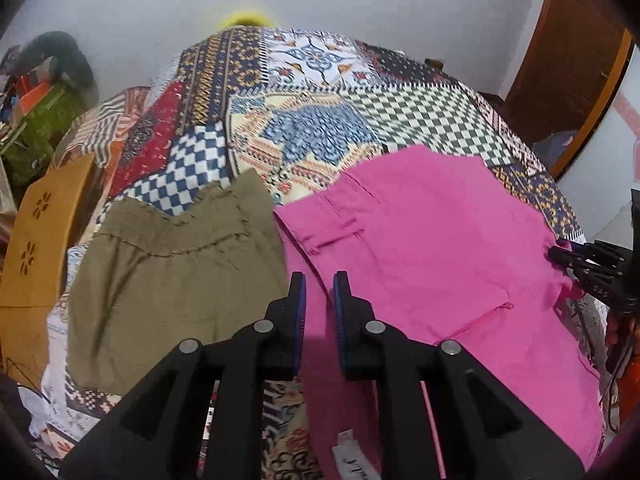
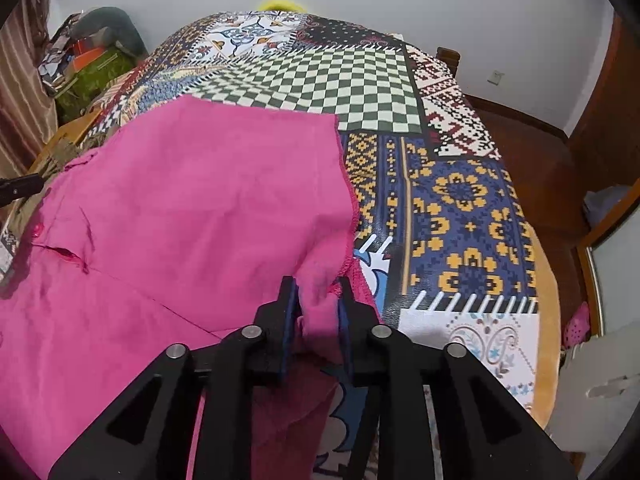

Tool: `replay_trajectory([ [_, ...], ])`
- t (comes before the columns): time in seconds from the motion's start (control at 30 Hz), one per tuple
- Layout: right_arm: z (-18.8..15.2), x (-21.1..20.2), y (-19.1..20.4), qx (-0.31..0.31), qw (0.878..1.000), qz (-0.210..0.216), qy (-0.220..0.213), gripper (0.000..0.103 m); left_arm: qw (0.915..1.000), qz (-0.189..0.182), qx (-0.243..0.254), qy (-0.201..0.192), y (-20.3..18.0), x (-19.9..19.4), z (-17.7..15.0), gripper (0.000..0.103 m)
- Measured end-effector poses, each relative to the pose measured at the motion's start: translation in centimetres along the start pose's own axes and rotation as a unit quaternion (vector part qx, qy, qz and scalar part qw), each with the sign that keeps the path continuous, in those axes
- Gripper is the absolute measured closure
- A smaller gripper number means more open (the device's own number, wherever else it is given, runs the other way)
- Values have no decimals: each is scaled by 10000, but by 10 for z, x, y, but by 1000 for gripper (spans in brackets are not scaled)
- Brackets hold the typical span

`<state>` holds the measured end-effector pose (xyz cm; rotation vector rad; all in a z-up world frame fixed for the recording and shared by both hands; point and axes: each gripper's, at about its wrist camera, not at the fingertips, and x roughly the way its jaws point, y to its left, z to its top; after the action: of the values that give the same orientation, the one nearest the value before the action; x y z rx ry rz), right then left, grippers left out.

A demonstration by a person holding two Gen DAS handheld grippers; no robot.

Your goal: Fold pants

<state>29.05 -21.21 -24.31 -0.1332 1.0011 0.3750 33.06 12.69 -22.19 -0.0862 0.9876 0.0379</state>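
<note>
Left wrist view: the left hand-held gripper (image 1: 320,280) hangs at lower centre of the frame above the near left part of the pink pants (image 1: 432,248). Its jaws stand a narrow gap apart, with pink cloth visible through the gap below them; no cloth is caught between the blue pads (image 1: 301,300). The pink pants lie spread over the centre and right of the frame on a patchwork-patterned cover (image 1: 304,120) over the table. A white label (image 1: 354,462) shows at the bottom edge of the frame, on the pink cloth. An olive-brown garment (image 1: 168,280) lies just beside the pants, at centre left of the frame, its right edge touching theirs. A tan wooden chair back (image 1: 38,240) stands at the left edge of the frame.

Right wrist view: the right hand-held gripper (image 2: 316,288) at lower centre of the frame is clamped on a bunched fold at the right-hand edge of the pink pants (image 2: 192,200); the cloth fills the space between the pads. The pants cover the left and centre of the frame, and a stitched hem (image 2: 347,184) runs down their right border. The patterned cover (image 2: 460,200) lies bare at the right of the frame. The black tip of the left hand-held gripper (image 2: 20,188) enters at the left edge of the frame.
</note>
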Motion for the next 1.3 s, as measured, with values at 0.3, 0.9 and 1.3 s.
replay_trajectory([
  [0.3, 25, -44, -2, 29, 9979, -1, -640, 59, 9995, 78, -143, -259, 21, -20, 27, 79],
  [0.9, 86, -4, 0, -66, 9973, 176, -715, 59, 9997, 4, -116, 192, 37, 57, 49, 54],
  [1.3, 95, 56, -13, -29, 9994, 273, -194, 59, 9985, -205, 10, 501, 29, 103, 43, 54],
])
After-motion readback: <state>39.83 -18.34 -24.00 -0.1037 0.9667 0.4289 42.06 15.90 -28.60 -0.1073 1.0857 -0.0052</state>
